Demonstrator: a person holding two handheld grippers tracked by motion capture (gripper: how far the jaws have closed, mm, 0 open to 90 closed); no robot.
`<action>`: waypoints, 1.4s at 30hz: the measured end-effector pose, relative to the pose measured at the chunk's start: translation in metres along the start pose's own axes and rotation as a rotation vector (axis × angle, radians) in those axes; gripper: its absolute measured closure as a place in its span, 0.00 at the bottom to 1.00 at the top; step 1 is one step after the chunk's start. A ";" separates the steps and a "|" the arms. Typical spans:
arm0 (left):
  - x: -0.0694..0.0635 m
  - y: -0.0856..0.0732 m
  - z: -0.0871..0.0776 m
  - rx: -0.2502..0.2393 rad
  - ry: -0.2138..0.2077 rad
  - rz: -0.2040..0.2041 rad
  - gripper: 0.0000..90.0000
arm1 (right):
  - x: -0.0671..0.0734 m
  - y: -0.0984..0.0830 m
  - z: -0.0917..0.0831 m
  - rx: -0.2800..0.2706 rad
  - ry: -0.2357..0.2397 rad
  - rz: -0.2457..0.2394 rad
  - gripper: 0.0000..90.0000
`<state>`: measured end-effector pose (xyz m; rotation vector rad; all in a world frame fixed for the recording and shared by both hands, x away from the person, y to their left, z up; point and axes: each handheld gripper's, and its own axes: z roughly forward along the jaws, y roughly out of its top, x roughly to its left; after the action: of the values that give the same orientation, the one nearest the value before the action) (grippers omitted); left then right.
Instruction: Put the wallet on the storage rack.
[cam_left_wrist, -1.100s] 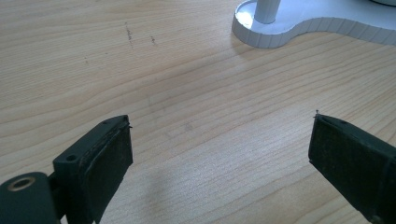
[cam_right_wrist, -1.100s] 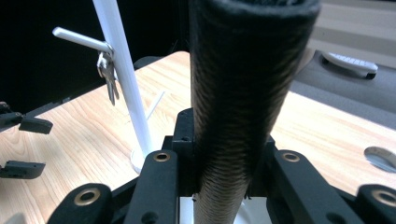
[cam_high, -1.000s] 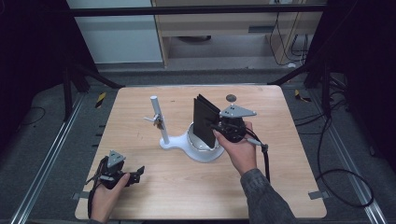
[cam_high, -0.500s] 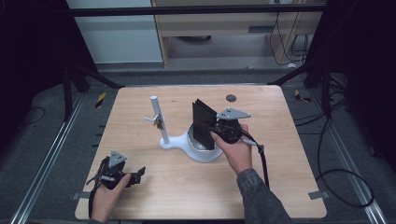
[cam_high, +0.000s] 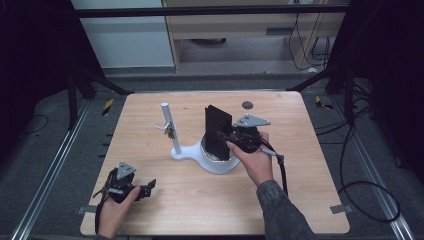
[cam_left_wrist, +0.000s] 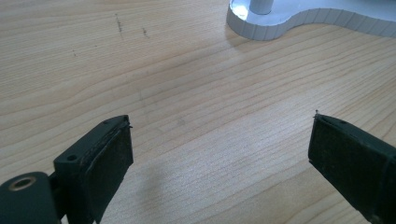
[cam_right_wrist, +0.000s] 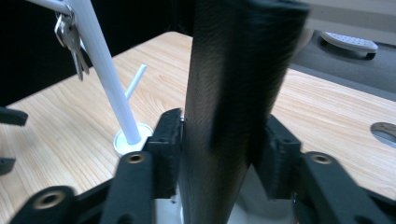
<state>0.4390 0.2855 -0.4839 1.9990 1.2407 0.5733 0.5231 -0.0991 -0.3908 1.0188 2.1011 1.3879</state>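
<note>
1. Right gripper (cam_high: 225, 137): jaws have just been opening; they flank the black wallet (cam_high: 218, 131), and whether the pads still press it cannot be told.
2. Wallet: stands upright in the bowl of the white stand (cam_high: 202, 156).
3. Keys (cam_high: 170, 131): hang from the stand's post.
4. Left gripper (cam_high: 148, 187): jaws wide apart, holding nothing, over bare table (cam_high: 300, 190) well apart from the stand.

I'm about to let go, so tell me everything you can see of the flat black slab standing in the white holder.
The flat black slab is a thin, matte, dark rectangular panel standing upright, its lower end in the round cup of the white plastic stand. The right gripper has it between its jaws, which have just been opening; whether the pads press it I cannot tell.
</note>
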 end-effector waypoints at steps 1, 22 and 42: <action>0.000 0.000 0.000 0.000 0.001 -0.001 0.07 | 0.000 0.000 -0.001 0.005 -0.003 -0.009 0.56; 0.007 -0.006 0.009 0.041 0.026 -0.020 0.06 | 0.002 -0.013 -0.045 0.057 -0.062 -0.090 0.13; 0.013 -0.012 0.024 0.061 0.049 -0.018 0.03 | -0.053 -0.127 -0.055 0.305 -0.180 0.120 0.08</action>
<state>0.4538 0.2930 -0.5083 2.0329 1.3194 0.5848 0.4756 -0.2025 -0.4864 1.3545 2.1868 1.0011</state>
